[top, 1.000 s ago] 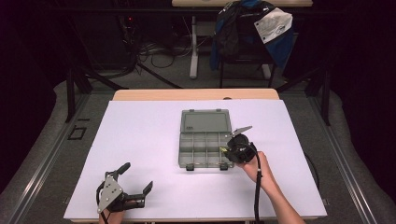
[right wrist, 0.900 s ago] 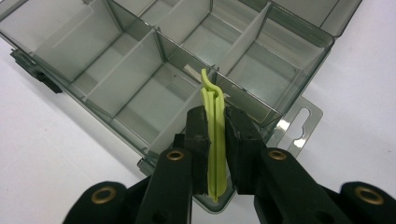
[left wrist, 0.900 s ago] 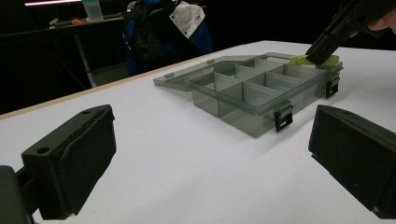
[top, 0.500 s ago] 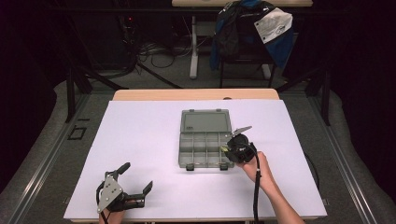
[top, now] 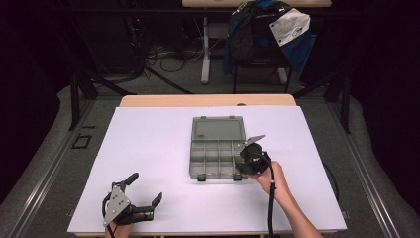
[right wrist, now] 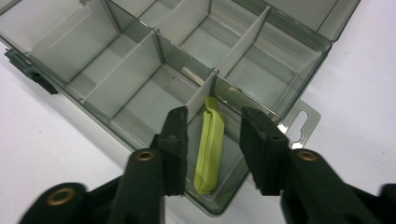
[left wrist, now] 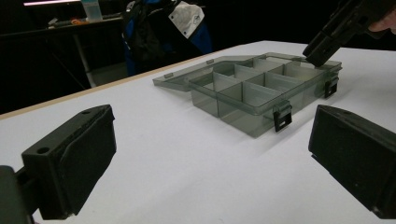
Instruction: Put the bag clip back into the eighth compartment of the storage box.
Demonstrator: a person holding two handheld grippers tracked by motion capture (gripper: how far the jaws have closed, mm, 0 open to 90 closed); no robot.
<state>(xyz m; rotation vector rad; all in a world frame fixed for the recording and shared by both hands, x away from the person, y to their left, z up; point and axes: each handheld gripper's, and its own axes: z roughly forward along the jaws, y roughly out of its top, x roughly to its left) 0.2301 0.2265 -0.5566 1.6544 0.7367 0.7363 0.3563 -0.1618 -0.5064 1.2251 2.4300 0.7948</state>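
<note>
A white bench (top: 163, 148) takes up most of the high view, with a strip of bare wood along its far edge. Beyond that edge a chair (top: 265, 39) stands on the floor, draped with a blue and black jacket.

Near the middle of the bench, a little toward the right edge, lies a smoky grey plastic organiser box (top: 216, 147). Its lid (top: 218, 129) is folded flat toward the far edge, and two black latches sit on its near wall. Dividers split the tray into compartments.

The right gripper (top: 246, 162) hangs over the box's near right corner, held by a hand (top: 274, 179) that comes in from the near edge. In the right gripper view its jaws stand released, one on each side of a yellow-green clip (right wrist: 208, 147), not touching it. The clip lies lengthwise in the corner compartment, just beside a divider, its far tip resting up against the divider's top.

The left gripper (top: 141, 196) rests near the near left corner of the bench, well apart from the box. Its jaws are spread wide with nothing between them, and the left gripper view looks across bare bench toward the box.
</note>
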